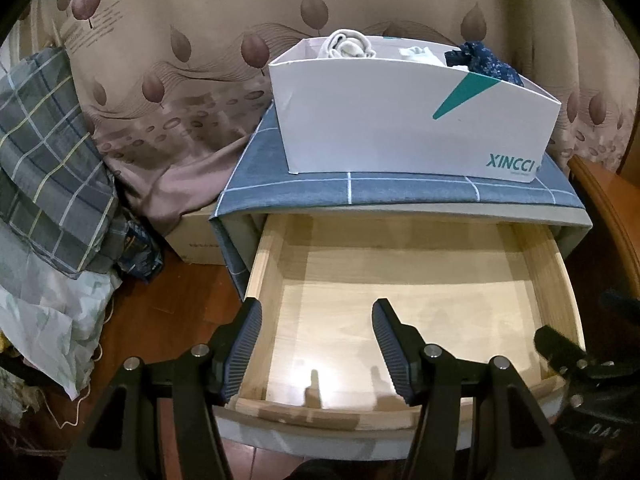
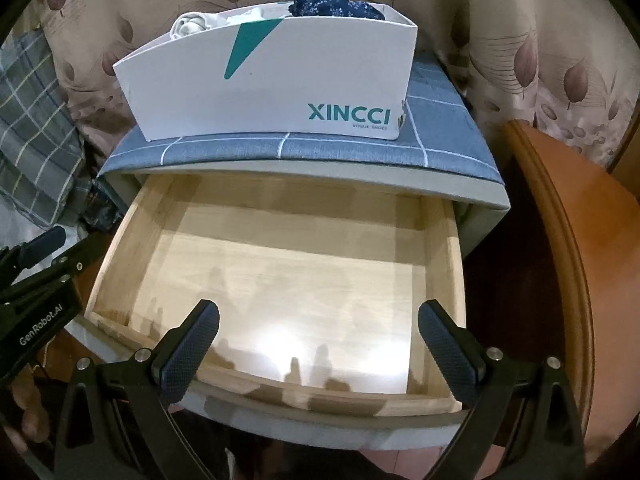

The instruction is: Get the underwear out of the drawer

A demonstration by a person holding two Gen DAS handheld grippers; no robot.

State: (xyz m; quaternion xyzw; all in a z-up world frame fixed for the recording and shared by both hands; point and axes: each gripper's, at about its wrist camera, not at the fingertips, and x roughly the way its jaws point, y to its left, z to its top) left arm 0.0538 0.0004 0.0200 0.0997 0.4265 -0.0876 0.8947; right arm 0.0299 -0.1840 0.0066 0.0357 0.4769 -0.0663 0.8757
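Bedroom corner with draped fabric and dark wooden floor

A beige curtain (image 1: 192,60) printed with mauve leaves is hung across the far side. A grey checked quilt (image 1: 48,168) is heaped at the left above a cardboard box (image 1: 196,240). Reddish floorboards (image 1: 172,320) are seen below, and an orange-brown wooden furniture edge (image 2: 568,260) is set at the right.

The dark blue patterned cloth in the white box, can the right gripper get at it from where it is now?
Probably yes. The dark blue cloth pokes above the open white box, uncovered. The right gripper is open over the drawer, nothing between.
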